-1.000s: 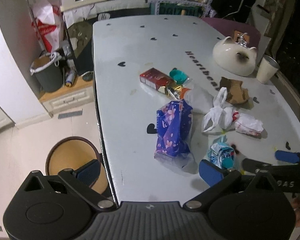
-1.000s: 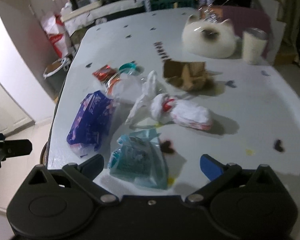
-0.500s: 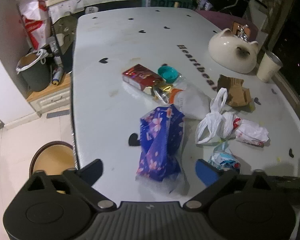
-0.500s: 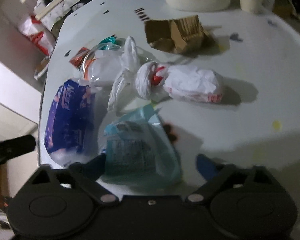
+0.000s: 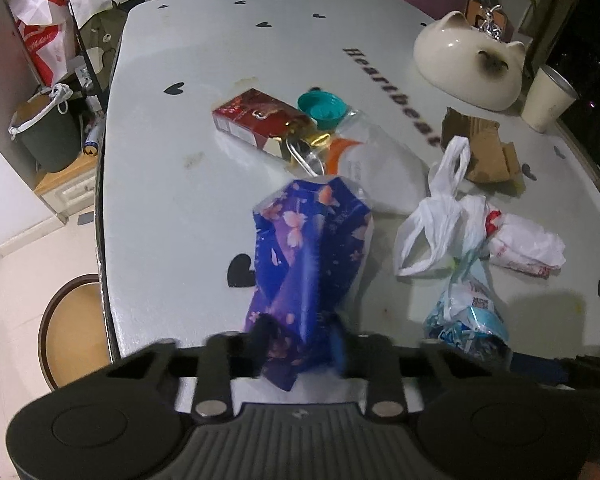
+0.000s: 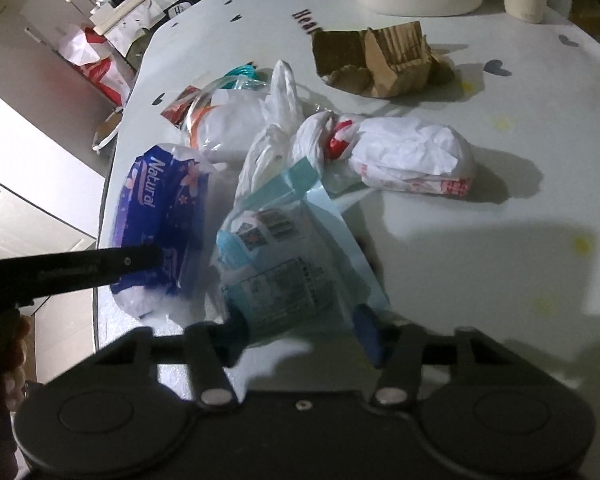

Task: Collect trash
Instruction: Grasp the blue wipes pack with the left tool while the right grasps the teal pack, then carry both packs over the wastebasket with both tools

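Note:
My left gripper point(image 5: 300, 344) is shut on the near end of a blue flowered tissue pack point(image 5: 312, 256), which lies on the white table point(image 5: 204, 40). My right gripper point(image 6: 304, 332) is shut on a light blue wet-wipe pack point(image 6: 288, 256) just right of the tissue pack point(image 6: 160, 216). The left gripper's finger point(image 6: 100, 266) shows in the right wrist view, pressed on the tissue pack. The wipe pack also shows in the left wrist view point(image 5: 464, 316). Other trash: a white plastic bag point(image 5: 436, 220), a wrapped white bundle point(image 6: 412, 160), torn cardboard point(image 6: 380, 60), a red packet point(image 5: 256, 116), a clear bottle point(image 5: 364, 156).
A cat-shaped white bowl point(image 5: 468, 60) and a paper cup point(image 5: 548, 100) stand at the table's far right. A teal lid point(image 5: 320, 108) lies by the red packet. A round stool point(image 5: 72, 328) and a dark bin point(image 5: 48, 132) stand on the floor to the left.
Both grippers moved forward and closed: the left on the blue tissue pack, the right on the light blue wipe pack. Both were open a second ago.

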Available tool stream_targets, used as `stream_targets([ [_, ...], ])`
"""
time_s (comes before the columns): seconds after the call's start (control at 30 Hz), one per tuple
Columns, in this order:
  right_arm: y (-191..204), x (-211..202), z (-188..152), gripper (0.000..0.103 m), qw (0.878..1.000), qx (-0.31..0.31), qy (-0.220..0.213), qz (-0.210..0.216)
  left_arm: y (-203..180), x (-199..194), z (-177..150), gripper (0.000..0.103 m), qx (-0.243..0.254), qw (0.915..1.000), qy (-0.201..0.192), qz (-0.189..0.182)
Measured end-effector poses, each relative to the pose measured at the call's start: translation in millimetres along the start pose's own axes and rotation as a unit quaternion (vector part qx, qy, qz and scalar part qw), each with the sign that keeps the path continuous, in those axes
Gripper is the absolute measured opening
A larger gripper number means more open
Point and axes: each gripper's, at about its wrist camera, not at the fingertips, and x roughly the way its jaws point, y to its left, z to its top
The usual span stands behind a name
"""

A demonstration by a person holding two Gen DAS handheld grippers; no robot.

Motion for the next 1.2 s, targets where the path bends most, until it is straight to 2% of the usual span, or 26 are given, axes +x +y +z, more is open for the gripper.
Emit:
stream_targets([
  [0.03, 0, -1, -1, 0.045, 1.000, 0.000, 0.000, 0.001, 0, -1, -2, 0.017, 0.000, 1.0000, 0.000, 0.001],
  [0.07, -1, -2, -2, 0.011, 1.000, 0.000, 0.002, 0.006, 0, -2, -3, 0.006, 0.001, 1.0000, 0.000, 0.001],
  [0.1, -2, -1, -4, 0.006, 1.000, 0.006, 0.009, 0.001, 0, -4, -4, 0.002, 0.001, 1.0000, -0.001, 0.002],
  [0.17, -5, -1, -9, 0.002, 1.000, 0.011, 0.014, 0.001, 2, -7, -9, 0.002, 0.000, 1.0000, -0.001, -0.002],
  [0.37, -4, -14, -25, 0.002, 1.000, 0.010, 0.005, -0.002, 8, -26, -26, 0.001, -0.009, 0.9999, -0.011, -0.002],
  [0.67, 3, -45, -34, 0.002, 0.999, -0.015, -0.042, -0.009, 17, -60, -49, 0.001, -0.026, 0.9988, -0.040, 0.000],
  [0.87, 9, -54, -36, 0.002, 0.998, -0.035, -0.050, -0.010, 22, -73, -67, 0.001, -0.044, 0.9979, -0.047, -0.002],
  [1.2, 23, -63, -43, 0.002, 0.996, -0.057, -0.065, -0.016, 42, -104, -93, 0.001, -0.086, 0.9935, -0.072, 0.016],
])
